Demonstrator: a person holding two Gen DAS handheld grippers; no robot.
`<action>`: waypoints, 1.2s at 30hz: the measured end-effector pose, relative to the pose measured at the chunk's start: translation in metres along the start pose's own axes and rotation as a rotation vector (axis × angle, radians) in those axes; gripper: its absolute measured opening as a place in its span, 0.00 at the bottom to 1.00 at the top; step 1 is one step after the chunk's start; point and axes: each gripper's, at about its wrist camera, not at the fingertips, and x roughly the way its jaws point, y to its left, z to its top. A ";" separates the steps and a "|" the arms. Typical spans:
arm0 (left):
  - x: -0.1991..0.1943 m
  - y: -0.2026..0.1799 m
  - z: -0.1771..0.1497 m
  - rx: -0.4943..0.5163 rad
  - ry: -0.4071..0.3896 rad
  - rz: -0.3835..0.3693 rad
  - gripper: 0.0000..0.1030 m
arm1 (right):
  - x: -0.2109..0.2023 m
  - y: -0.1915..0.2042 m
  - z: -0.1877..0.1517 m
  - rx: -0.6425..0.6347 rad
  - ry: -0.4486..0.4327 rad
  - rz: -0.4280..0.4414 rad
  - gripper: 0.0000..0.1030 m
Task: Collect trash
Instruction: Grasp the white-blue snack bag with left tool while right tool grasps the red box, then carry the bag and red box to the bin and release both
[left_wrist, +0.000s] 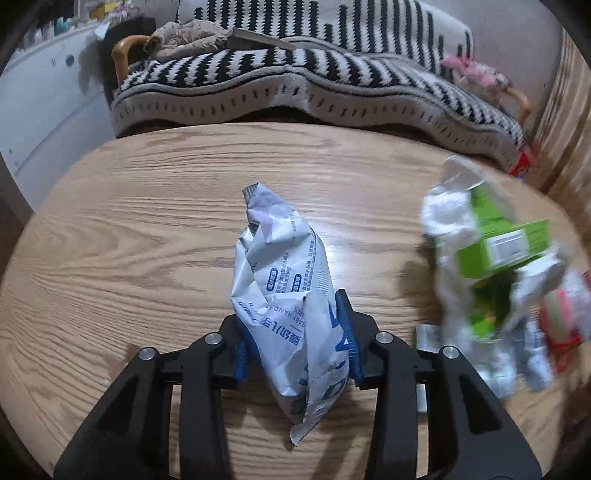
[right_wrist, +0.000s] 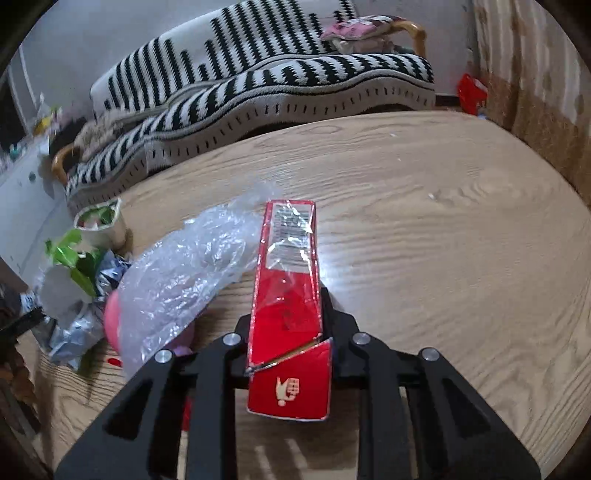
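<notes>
My left gripper (left_wrist: 295, 343) is shut on a crumpled white baby-wipes packet (left_wrist: 284, 280) with blue print, held above the wooden table (left_wrist: 147, 206). My right gripper (right_wrist: 286, 325) is shut on a long red carton (right_wrist: 290, 295) whose clear plastic wrap (right_wrist: 181, 273) trails to its left. A pile of trash lies at the right of the left wrist view: a green and white box (left_wrist: 495, 243) in crumpled white wrapping, blurred. The same pile (right_wrist: 74, 273) lies at the left of the right wrist view, with green scraps, foil and a pink thing (right_wrist: 112, 317).
A small white cup with green print (right_wrist: 99, 221) stands on the table (right_wrist: 443, 229) behind the pile. A sofa with a black-and-white striped cover (left_wrist: 332, 74) runs along the table's far edge. A wood-panelled wall (right_wrist: 535, 110) is on the right. A red item (right_wrist: 471, 92) lies on the floor.
</notes>
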 end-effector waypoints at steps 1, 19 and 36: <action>-0.005 -0.004 0.000 0.008 -0.018 0.006 0.38 | -0.008 -0.001 -0.003 0.003 -0.021 -0.015 0.22; -0.022 -0.002 0.000 -0.008 -0.009 -0.003 0.38 | -0.030 0.000 -0.006 0.031 -0.091 -0.139 0.23; -0.176 -0.218 -0.112 0.232 -0.021 -0.487 0.38 | -0.195 -0.071 -0.075 0.191 -0.276 -0.075 0.23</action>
